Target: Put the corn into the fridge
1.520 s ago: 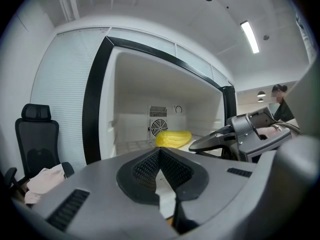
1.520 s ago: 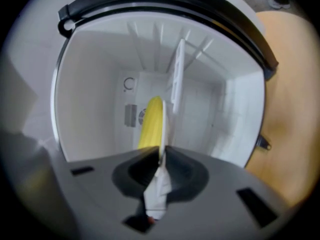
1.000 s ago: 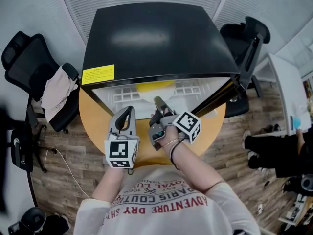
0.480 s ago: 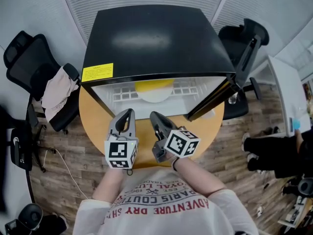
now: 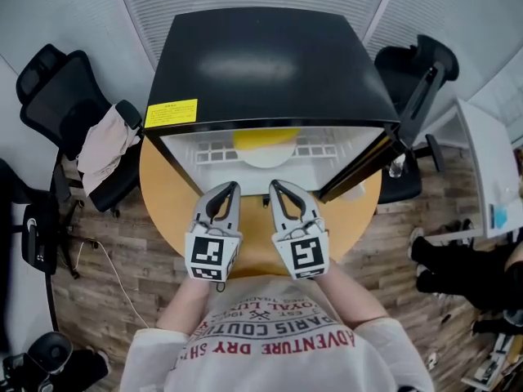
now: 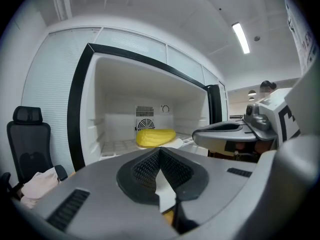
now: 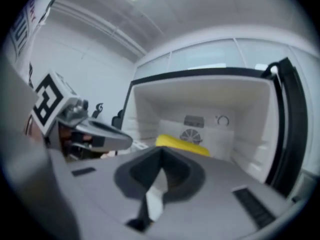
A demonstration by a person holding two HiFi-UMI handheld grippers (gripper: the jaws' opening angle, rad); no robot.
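Note:
A yellow corn cob (image 5: 263,140) lies on a white plate (image 5: 270,157) inside the open black fridge (image 5: 261,64). In both gripper views the corn (image 6: 155,136) (image 7: 183,145) rests in front of the rear fan grille. My left gripper (image 5: 230,189) (image 6: 160,152) is shut and empty, held over the table just before the fridge opening. Beside it, my right gripper (image 5: 277,188) (image 7: 161,153) is also shut with nothing in it. Each gripper shows at the edge of the other's view.
The fridge stands on a round wooden table (image 5: 163,194). Its door (image 5: 368,160) hangs open to the right. A black chair with a pale cloth (image 5: 100,149) stands at the left, another black chair (image 5: 425,68) at the right. A white desk edge (image 5: 490,178) is far right.
My right gripper has drawn back out of the fridge opening and now sits level with the left one. The corn stays on the plate inside. The left gripper has barely moved.

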